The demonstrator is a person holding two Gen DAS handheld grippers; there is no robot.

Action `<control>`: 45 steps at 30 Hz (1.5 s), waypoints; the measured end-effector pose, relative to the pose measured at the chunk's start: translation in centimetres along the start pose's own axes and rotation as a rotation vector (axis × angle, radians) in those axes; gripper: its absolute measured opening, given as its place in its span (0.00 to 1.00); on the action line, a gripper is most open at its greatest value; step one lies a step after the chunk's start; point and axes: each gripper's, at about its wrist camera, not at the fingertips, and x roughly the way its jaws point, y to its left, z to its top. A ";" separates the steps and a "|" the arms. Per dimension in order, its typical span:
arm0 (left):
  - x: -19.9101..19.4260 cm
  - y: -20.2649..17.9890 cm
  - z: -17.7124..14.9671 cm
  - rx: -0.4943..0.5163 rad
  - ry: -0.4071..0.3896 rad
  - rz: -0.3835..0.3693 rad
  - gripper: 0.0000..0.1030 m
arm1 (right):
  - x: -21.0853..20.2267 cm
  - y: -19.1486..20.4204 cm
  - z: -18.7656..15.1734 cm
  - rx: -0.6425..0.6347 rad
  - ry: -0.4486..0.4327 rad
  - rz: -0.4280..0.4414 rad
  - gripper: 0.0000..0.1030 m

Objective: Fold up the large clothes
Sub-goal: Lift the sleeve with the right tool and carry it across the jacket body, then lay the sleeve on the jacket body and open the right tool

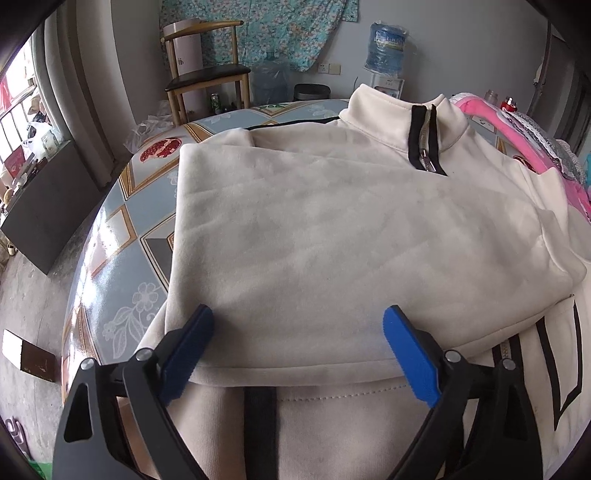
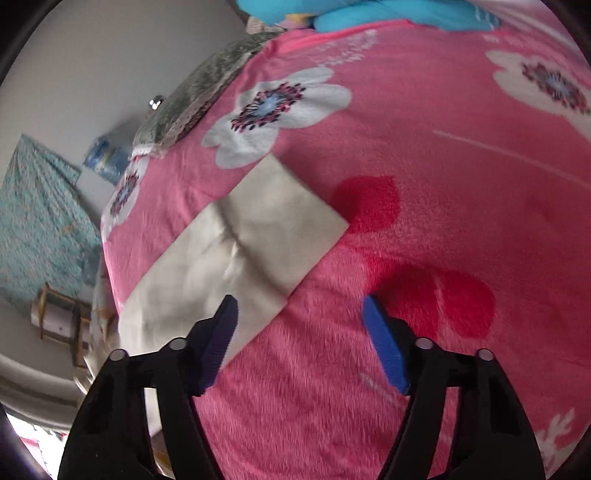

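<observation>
Left wrist view: cream zip-neck jacket (image 1: 332, 221) lies spread on the counter (image 1: 122, 229), collar away from the camera, one side already folded across the chest so its straight edge runs down the left; black zipper (image 1: 426, 140) sits at the neck. Left claw (image 1: 297, 354) hangs just above the near folded hem, jaws spread wide, nothing between the pads, no cloth pinched. Right wrist view: the jacket's sleeve (image 2: 236, 251) stretches flat over a pink floral blanket (image 2: 424, 166), cuff end pointing away; picture is motion-blurred. Right claw (image 2: 299, 343) hovers over the sleeve's near edge, jaws parted, holding nothing; the left fingertip overlaps the sleeve in view, contact cannot be told. Judged step: bringing the loose sleeve across the body. To do it well, the right claw should pinch near the cuff, both layers, lift low and lay it straight over the folded panel, while the left claw keeps off or pins the hem so the earlier fold does not slide on the glossy surface. Counter wears a shiny patterned cloth, blue and gold with flowers. Beyond: wooden chair (image 1: 201, 74), water jugs (image 1: 386, 46), teal floral hanging (image 1: 258, 33), window at left.
</observation>
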 end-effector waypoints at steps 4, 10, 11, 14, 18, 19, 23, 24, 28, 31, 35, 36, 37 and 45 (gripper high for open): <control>0.3 -0.4 0.1 0.016 0.012 0.005 0.95 | 1.5 0.4 1.4 0.040 -0.028 0.018 0.57; 0.4 -0.3 0.2 0.009 0.024 0.004 0.95 | 2.2 2.0 2.7 0.026 -0.067 -0.046 0.35; 0.4 -0.3 0.2 0.009 0.023 0.005 0.95 | 2.2 2.3 2.8 0.007 -0.071 -0.067 0.30; 0.4 -0.4 0.1 0.010 0.015 0.006 0.95 | 1.2 3.3 2.9 -0.021 -0.090 -0.067 0.17; 0.3 -0.4 0.0 0.014 0.007 0.005 0.95 | -2.0 6.7 2.3 -0.117 -0.162 -0.045 0.15; 0.3 -0.4 0.0 0.017 0.006 0.006 0.95 | -3.3 8.1 2.0 -0.150 -0.179 -0.024 0.15; 0.0 -0.3 0.2 0.020 0.012 0.010 0.95 | -8.7 14.7 0.1 -0.282 -0.222 0.118 0.14; -0.2 -0.2 0.3 0.016 0.005 0.017 0.95 | -10.1 16.7 -0.7 -0.321 -0.230 0.154 0.14; -1.8 1.0 0.4 -0.014 -0.030 0.033 0.95 | -14.9 24.9 -5.4 -0.488 -0.232 0.313 0.14; -2.6 2.2 0.2 -0.034 -0.035 0.039 0.95 | -16.9 30.7 -10.1 -0.595 -0.199 0.440 0.14; -3.3 3.5 -0.5 -0.040 -0.021 0.045 0.95 | -16.9 37.6 -17.2 -0.714 -0.104 0.593 0.14; -3.5 3.8 -0.8 -0.041 -0.022 0.047 0.95 | -16.5 39.0 -18.9 -0.738 -0.079 0.619 0.14; -3.7 4.2 -1.0 -0.042 -0.022 0.049 0.95 | -15.8 40.5 -20.7 -0.766 -0.051 0.640 0.14; -5.6 6.6 -2.8 -0.067 -0.025 0.020 0.94 | -5.2 47.5 -38.3 -1.032 0.225 0.606 0.14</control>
